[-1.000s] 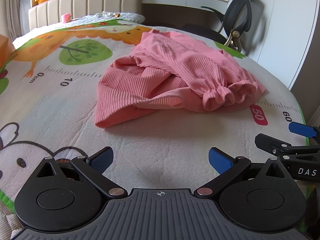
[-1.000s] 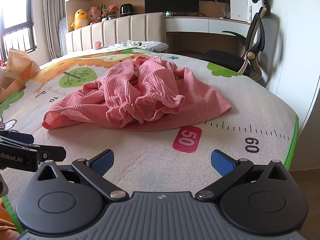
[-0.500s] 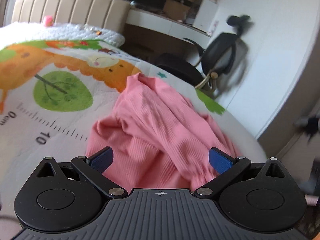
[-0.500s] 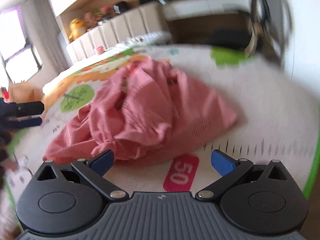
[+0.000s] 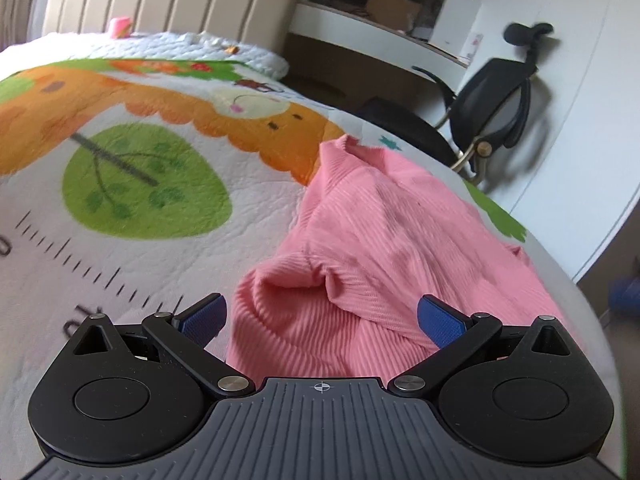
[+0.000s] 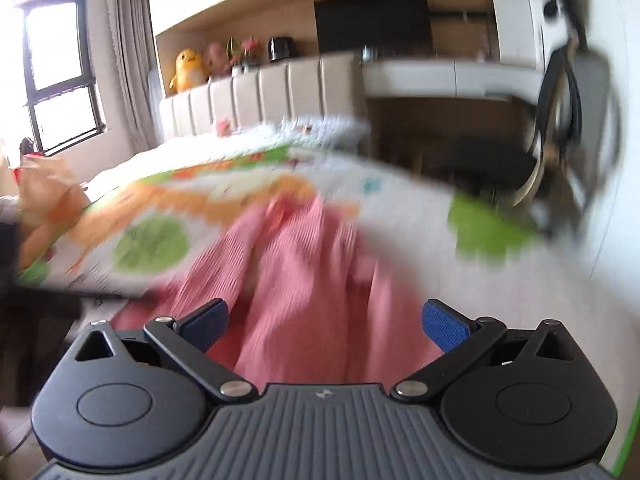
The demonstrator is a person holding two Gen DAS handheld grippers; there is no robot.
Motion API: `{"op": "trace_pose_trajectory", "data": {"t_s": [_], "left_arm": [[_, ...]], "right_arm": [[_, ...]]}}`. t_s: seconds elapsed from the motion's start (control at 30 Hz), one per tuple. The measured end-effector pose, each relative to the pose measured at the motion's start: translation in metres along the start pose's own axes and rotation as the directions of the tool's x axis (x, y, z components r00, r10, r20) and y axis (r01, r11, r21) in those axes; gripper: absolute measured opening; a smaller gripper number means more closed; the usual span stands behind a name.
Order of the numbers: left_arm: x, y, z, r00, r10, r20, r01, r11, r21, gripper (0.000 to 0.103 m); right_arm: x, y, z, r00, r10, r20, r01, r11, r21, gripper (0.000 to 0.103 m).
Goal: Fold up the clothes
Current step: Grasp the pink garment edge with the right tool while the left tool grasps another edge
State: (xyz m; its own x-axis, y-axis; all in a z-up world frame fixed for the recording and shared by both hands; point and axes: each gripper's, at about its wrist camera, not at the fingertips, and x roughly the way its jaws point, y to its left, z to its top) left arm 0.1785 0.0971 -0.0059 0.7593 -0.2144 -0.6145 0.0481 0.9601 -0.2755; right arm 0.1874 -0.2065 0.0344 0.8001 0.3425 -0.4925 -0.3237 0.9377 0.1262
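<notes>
A crumpled pink ribbed garment lies on a bed covered by a cartoon-print mat. My left gripper is open, low over the garment's near folds, its blue pads either side of the cloth. The garment also shows in the right wrist view, blurred by motion. My right gripper is open above the garment's near part, holding nothing.
A padded headboard stands at the far end of the bed. A black office chair and a white desk stand to the right beyond the bed edge. A window is at the left.
Both grippers have moved forward from the mat's near edge to right over the pink garment. Both stay open. The garment has not visibly moved.
</notes>
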Motion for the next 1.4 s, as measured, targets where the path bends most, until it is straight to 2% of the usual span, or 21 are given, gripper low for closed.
{"op": "trace_pose_trajectory", "data": {"t_s": [0.03,0.1,0.23,0.33,0.37,0.4,0.5,0.63,0.7,0.8,0.87,0.93,1.0,1.03,1.13,1.23,1.27,1.3,1.33,1.37,1.4], "left_arm": [[0.005,-0.001,-0.001,1.0,-0.002,-0.011,0.002,1.0,0.014,0.103],[0.01,-0.001,-0.006,0.999,-0.012,-0.043,0.013,1.0,0.022,0.103],[0.011,-0.002,-0.014,0.998,0.015,-0.062,-0.011,0.998,0.055,0.103],[0.009,0.002,-0.015,0.999,0.006,-0.051,-0.006,1.0,0.008,0.103],[0.008,0.003,-0.016,0.999,0.004,-0.048,-0.004,1.0,0.002,0.103],[0.007,0.004,-0.017,0.999,0.002,-0.046,-0.002,1.0,-0.003,0.103],[-0.002,0.002,-0.023,0.998,-0.009,-0.057,0.008,1.0,-0.004,0.103],[-0.038,-0.01,-0.053,0.985,-0.104,-0.139,0.112,0.992,0.051,0.103],[-0.065,-0.02,-0.074,0.959,-0.185,-0.212,0.21,0.973,0.1,0.103],[-0.107,-0.032,-0.107,0.899,-0.308,-0.311,0.362,0.923,0.133,0.103],[-0.125,-0.035,-0.116,0.895,-0.311,-0.321,0.374,0.914,0.156,0.103],[-0.138,-0.034,-0.108,0.92,-0.294,-0.257,0.343,0.924,0.171,0.103],[-0.151,-0.031,-0.096,0.945,-0.275,-0.175,0.304,0.936,0.175,0.103],[-0.157,-0.03,-0.09,0.959,-0.257,-0.123,0.277,0.943,0.187,0.103],[-0.174,-0.03,-0.076,0.979,-0.205,0.022,0.194,0.952,0.235,0.103],[-0.188,-0.039,-0.072,0.976,-0.198,0.088,0.157,0.927,0.341,0.103],[-0.193,-0.041,-0.072,0.973,-0.204,0.104,0.152,0.915,0.374,0.103],[-0.196,-0.042,-0.072,0.972,-0.21,0.106,0.151,0.904,0.4,0.103],[-0.199,-0.043,-0.073,0.97,-0.216,0.108,0.151,0.892,0.426,0.103],[-0.205,-0.046,-0.076,0.969,-0.223,0.11,0.15,0.877,0.457,0.103],[-0.212,-0.048,-0.079,0.967,-0.23,0.112,0.149,0.86,0.489,0.103]], "right_arm": [[0.021,-0.005,0.01,1.0,-0.017,-0.013,0.018,1.0,0.026,0.093],[0.064,-0.014,0.021,0.998,-0.036,-0.053,0.04,0.997,0.072,0.076],[0.14,-0.025,0.018,0.99,-0.044,-0.133,0.058,0.993,0.106,0.064],[0.157,-0.023,0.003,0.987,0.003,-0.159,0.022,0.988,0.155,0.055],[0.152,-0.018,-0.001,0.986,0.029,-0.167,-0.004,0.989,0.146,0.048],[0.146,-0.013,-0.005,0.983,0.054,-0.174,-0.03,0.99,0.139,0.045],[0.116,0.004,-0.024,0.972,0.105,-0.209,-0.09,0.993,0.077,0.045],[0.042,0.025,-0.065,0.955,0.151,-0.254,-0.156,0.988,0.001,0.045],[0.0,0.033,-0.085,0.942,0.173,-0.289,-0.189,0.982,-0.025,0.045],[-0.053,0.049,-0.101,0.935,0.154,-0.32,-0.199,0.973,-0.112,0.045],[-0.082,0.054,-0.097,0.963,0.072,-0.259,-0.12,0.977,-0.175,0.045],[-0.11,0.06,-0.091,0.982,0.004,-0.188,-0.046,0.974,-0.221,0.045],[-0.139,0.064,-0.07,0.995,0.052,-0.088,-0.066,0.984,-0.166,0.047],[-0.149,0.069,-0.062,0.992,0.111,-0.067,-0.119,0.982,-0.144,0.049],[-0.149,0.102,-0.059,0.954,0.275,-0.122,-0.293,0.942,-0.164,0.057],[-0.112,0.139,-0.08,0.922,0.295,-0.251,-0.353,0.908,-0.227,0.059],[-0.098,0.147,-0.089,0.914,0.282,-0.293,-0.357,0.901,-0.246,0.049],[-0.085,0.153,-0.096,0.902,0.276,-0.333,-0.368,0.894,-0.256,0.014],[-0.078,0.157,-0.099,0.894,0.274,-0.356,-0.378,0.886,-0.267,0.004],[-0.075,0.161,-0.096,0.899,0.271,-0.345,-0.377,0.88,-0.289,0.004],[-0.078,0.161,-0.085,0.914,0.275,-0.3,-0.366,0.877,-0.311,0.003]]}}
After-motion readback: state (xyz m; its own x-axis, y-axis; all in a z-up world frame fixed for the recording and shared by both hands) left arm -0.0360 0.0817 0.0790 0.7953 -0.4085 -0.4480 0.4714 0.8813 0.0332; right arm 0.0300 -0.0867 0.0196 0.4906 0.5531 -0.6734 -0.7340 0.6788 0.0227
